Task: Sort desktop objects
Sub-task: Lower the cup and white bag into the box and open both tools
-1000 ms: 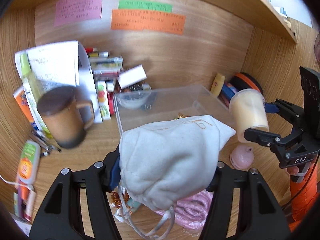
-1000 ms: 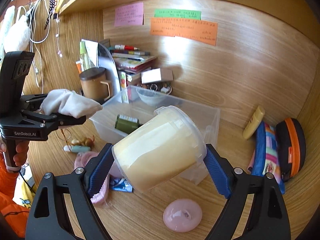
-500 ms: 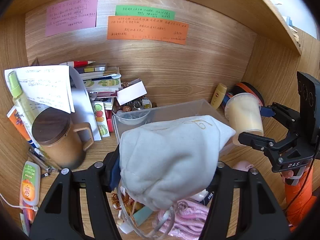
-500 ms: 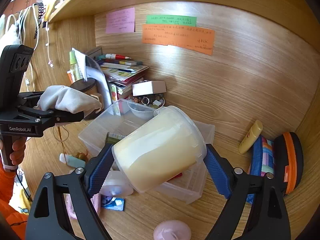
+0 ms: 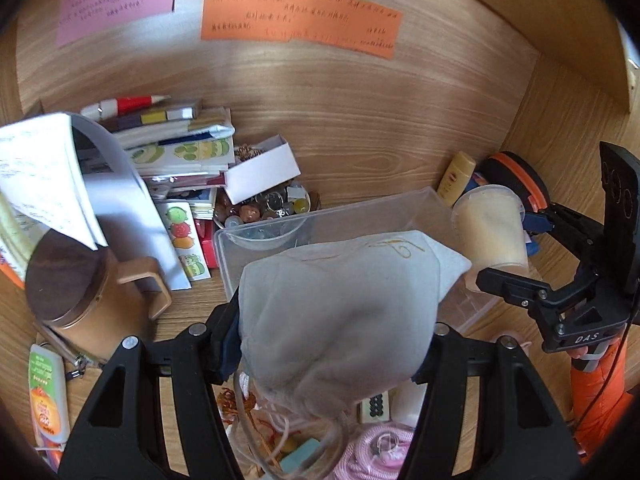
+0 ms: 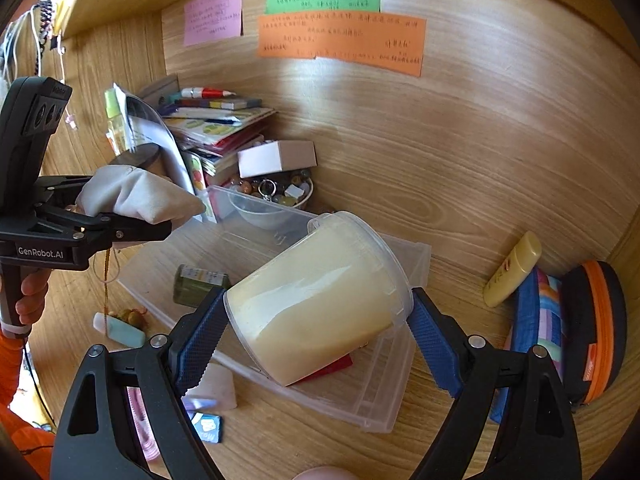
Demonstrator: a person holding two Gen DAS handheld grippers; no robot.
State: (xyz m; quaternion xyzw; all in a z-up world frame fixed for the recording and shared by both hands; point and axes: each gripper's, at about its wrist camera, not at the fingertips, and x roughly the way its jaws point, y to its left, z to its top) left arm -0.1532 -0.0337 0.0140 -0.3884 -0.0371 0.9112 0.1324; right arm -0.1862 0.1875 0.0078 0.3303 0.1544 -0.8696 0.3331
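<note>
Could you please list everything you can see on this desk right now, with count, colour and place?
Storage box: one, clear, desk centre.
Pouch: one, grey-white, in left gripper.
Tub: one, cream-filled, in right gripper, over the box.
Green bottle: one, inside the box.
Mug: one, brown, lidded, left.
Sticky notes: three, pink, green, orange, back wall.
Yellow tube: one, right.
Left gripper: black.
Right gripper: black, blue pads.

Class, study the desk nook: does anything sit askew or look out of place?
Yes. The white box rests tilted on the bowl of trinkets rather than flat, and the yellow tube lies loose against the back wall.
</note>
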